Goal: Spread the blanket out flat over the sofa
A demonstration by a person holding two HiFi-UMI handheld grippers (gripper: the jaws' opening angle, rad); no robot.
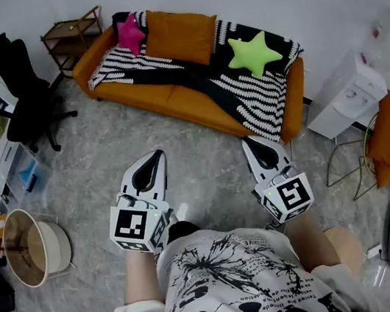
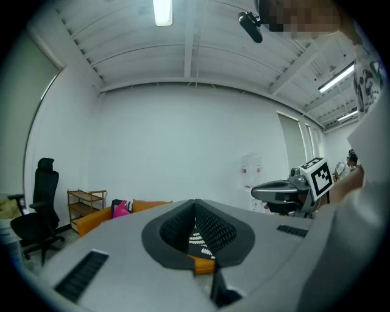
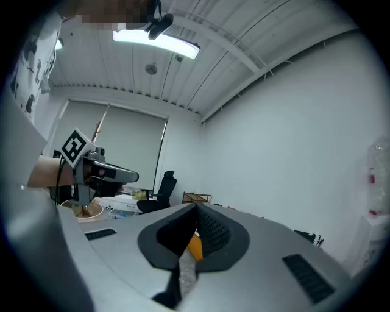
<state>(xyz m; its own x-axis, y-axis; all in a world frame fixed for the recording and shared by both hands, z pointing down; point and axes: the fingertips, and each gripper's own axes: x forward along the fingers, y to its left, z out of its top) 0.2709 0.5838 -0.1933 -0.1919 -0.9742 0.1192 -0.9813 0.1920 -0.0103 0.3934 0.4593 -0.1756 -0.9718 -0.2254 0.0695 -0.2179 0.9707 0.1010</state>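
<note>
We hold the left gripper [image 1: 156,155] and right gripper [image 1: 251,141] clenched on nothing. The blanket [image 1: 251,91] lies well ahead of both jaws, draped across the sofa [image 1: 174,103] but bunched narrow mid-seat, so most spreading seems left.

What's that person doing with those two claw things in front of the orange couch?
A person stands facing the sofa, holding the left gripper and right gripper over the floor, both shut and empty. The striped blanket lies rumpled across the sofa, one end hanging down the front, with a pink star and a green star on it. The grippers are not touching it.
</note>
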